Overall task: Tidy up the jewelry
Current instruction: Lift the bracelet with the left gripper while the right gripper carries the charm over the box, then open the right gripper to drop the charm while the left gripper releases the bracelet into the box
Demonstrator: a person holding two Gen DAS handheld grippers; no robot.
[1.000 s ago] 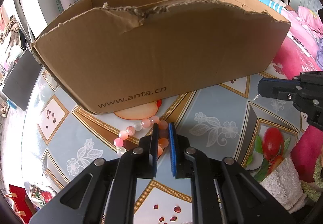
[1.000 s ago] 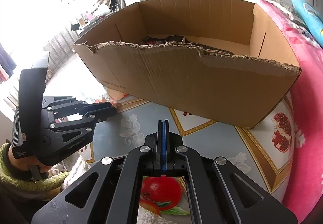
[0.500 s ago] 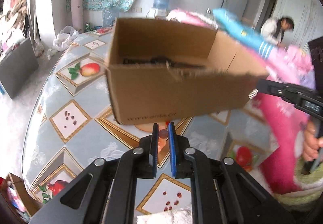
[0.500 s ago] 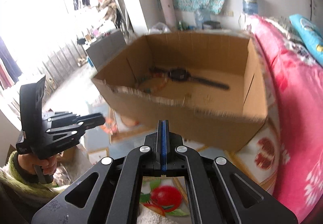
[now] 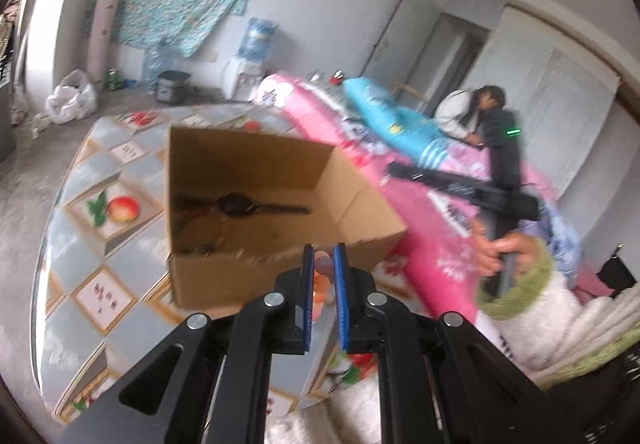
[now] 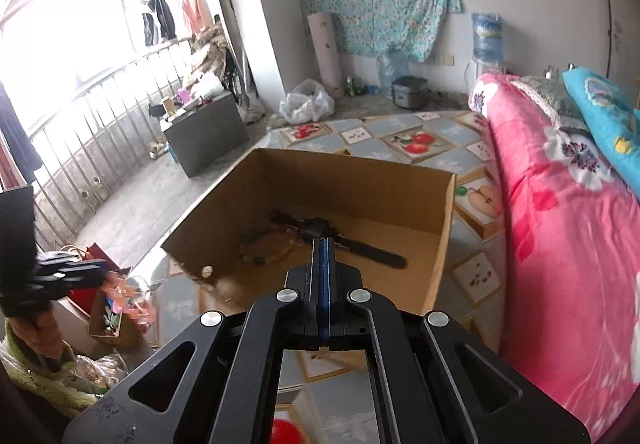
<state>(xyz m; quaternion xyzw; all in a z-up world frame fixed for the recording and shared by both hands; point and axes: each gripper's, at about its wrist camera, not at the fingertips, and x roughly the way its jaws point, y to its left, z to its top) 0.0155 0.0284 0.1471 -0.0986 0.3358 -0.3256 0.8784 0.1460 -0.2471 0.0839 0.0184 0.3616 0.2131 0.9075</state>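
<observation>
The left tool [image 5: 323, 264] is gripping a pink bead bracelet [image 5: 320, 284] between its blue pads, hanging just in front of the near wall of the cardboard box [image 5: 248, 276] sitting on the patterned desk [image 5: 120, 172]. The right tool [image 6: 325, 244] is hovering over the box with its fingers pressed together on nothing. Inside the box, a black watch [image 6: 320, 230] and another beaded bracelet [image 6: 268, 250] are lying on the bottom.

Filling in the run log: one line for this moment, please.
left gripper: shut on pink bead bracelet | right gripper: shut, empty | cardboard box: holds black watch
</observation>
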